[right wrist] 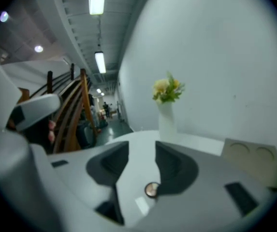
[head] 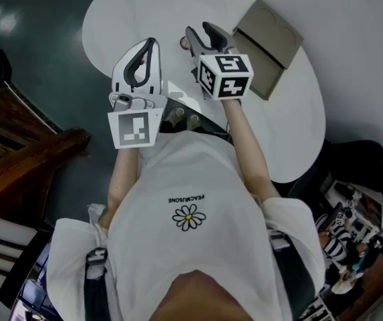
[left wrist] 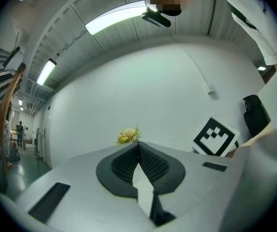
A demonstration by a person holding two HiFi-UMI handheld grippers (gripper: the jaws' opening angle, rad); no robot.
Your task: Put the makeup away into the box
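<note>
Two claws above white table [head: 271, 146], left claw [left wrist: 138, 145] closed, empty, right claw [right wrist: 143, 151] open beside round makeup pot [right wrist: 151, 189]

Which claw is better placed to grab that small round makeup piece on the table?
Probably the right claw: it is open, with the round makeup piece showing between its jaws. The left claw is shut.

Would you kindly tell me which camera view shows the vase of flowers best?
The right gripper view: the white vase stands whole on the table, yellow flowers on top. The left gripper view shows only the flower tops. The head view has at most a pale cropped sliver at its top edge.
</note>
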